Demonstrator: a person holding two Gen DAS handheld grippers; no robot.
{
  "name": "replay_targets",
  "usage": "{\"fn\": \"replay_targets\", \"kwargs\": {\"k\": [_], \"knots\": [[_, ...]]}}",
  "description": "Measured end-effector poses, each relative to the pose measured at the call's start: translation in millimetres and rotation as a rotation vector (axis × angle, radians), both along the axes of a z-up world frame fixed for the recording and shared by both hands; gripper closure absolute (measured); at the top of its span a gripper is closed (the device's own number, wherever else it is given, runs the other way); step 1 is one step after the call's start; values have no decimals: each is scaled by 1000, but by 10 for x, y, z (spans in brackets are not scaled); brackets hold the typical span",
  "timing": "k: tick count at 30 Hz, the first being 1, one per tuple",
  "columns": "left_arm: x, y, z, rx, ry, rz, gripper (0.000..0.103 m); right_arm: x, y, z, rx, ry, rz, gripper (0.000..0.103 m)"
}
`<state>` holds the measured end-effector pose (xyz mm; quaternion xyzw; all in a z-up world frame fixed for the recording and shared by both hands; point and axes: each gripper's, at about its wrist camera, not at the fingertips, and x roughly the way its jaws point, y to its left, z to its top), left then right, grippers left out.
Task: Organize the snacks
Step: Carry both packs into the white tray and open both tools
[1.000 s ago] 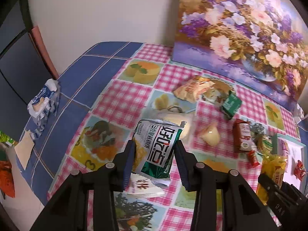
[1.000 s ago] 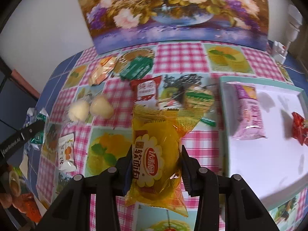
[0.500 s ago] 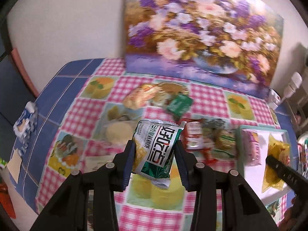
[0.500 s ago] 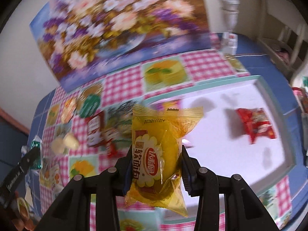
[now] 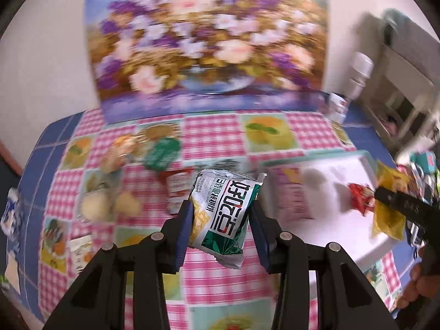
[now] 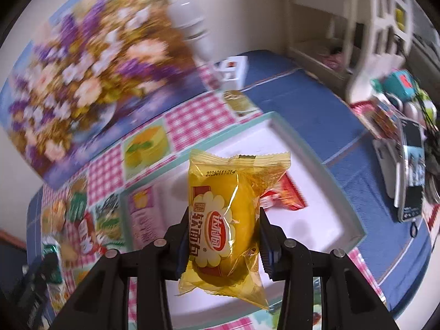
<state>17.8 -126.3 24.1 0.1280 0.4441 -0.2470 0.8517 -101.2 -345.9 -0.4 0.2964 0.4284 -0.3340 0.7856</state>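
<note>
1. The surface wears a glossy pink-gingham oilcloth with fruit panels and a blue border; a large floral painting leans at its back edge.
2. A shallow rectangular white tray with a teal rim sits at the right of the surface, much of its floor bare; a crinkly red packet and a pink printed pouch lie in it, well apart.
3. The left hand-held gripper clamps a white-and-green foil snack bag above the gingham, left of the tray.
4. The right hand-held gripper pinches a glossy yellow cellophane bread packet over the tray floor.
5. Loose snacks crowd the surface left of the tray: a green sachet, a red sachet, pale round buns.
</note>
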Motion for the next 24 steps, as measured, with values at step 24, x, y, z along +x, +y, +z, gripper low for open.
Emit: {"fn": "replay_targets", "kwargs": {"k": [24], "knots": [[-532,-992,-761,160,155,-241,60,-579,-569,-598,118,119,-292,58]]}}
